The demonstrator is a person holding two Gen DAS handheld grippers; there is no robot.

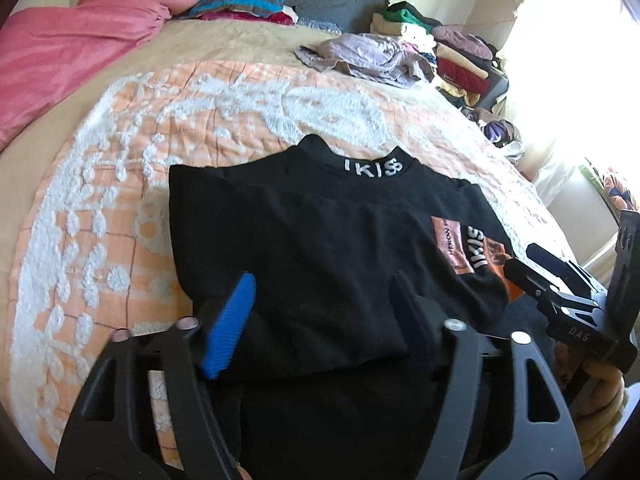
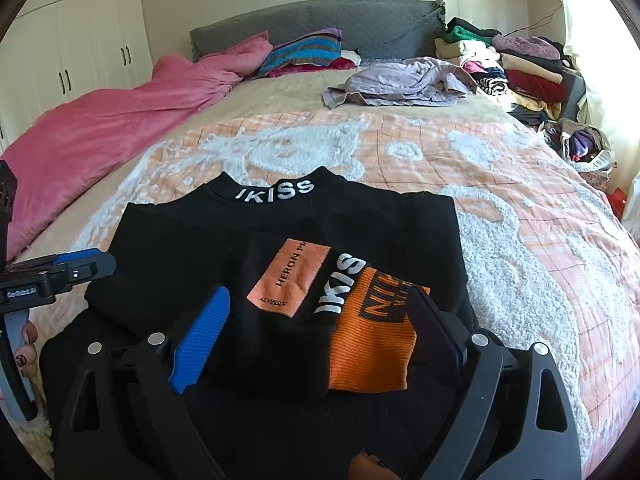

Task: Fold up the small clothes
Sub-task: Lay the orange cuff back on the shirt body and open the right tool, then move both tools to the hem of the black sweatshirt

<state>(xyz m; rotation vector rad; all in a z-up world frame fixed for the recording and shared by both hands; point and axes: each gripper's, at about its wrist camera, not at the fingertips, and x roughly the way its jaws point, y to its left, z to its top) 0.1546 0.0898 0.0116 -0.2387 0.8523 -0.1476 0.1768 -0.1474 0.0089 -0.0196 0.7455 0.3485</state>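
Note:
A black top with white "IKISS" lettering on the collar lies on the bed, sleeves folded over its front; it also shows in the right wrist view. A folded sleeve shows a pink patch and an orange cuff. My left gripper is open, its blue finger and dark finger over the garment's lower left part. My right gripper is open with its fingers astride the orange cuff. Neither holds cloth. Each gripper shows at the edge of the other's view.
The bed carries an orange and white patterned quilt. A pink blanket lies at the left. A crumpled lilac garment and stacks of folded clothes sit at the far right by the grey headboard. A bag of clothes stands beside the bed.

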